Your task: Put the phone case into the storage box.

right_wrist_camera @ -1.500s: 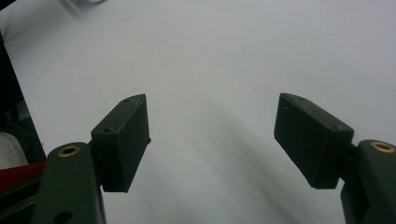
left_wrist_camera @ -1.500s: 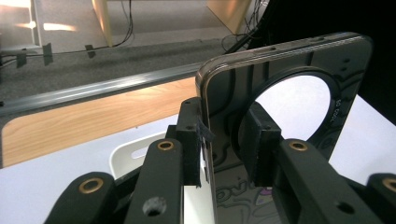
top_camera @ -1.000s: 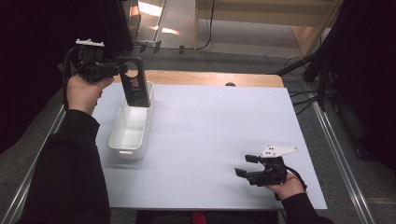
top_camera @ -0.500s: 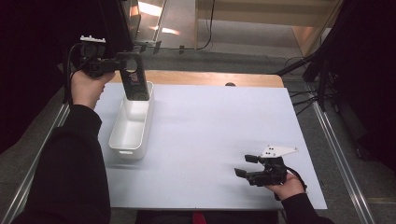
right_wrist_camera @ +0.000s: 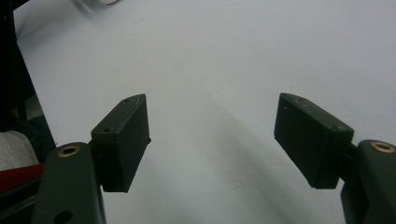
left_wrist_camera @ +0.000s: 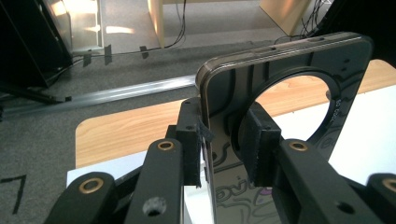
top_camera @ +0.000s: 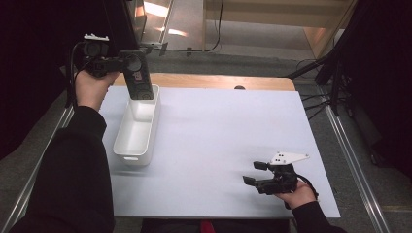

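Observation:
My left gripper (top_camera: 127,62) is shut on a flat black plate with a large round hole (top_camera: 137,75), gripping it near its top edge. The plate hangs upright, slightly tilted, over the far end of a white rectangular bin (top_camera: 136,131). Whether its lower end touches the bin I cannot tell. In the left gripper view both pads (left_wrist_camera: 261,144) press on the plate (left_wrist_camera: 261,70), one on each face. My right gripper (top_camera: 253,173) rests low at the table's near right, open, and nothing lies between its jaws (right_wrist_camera: 212,135).
The white tabletop (top_camera: 218,131) has a wooden strip (top_camera: 218,81) along its far edge. Metal rails (top_camera: 350,145) run along both sides. Cables and stands sit on the floor beyond the table. The bin's inside looks bare.
My left hand has carried the plate a little toward the bin's far end. The right hand and its gripper have stayed in place.

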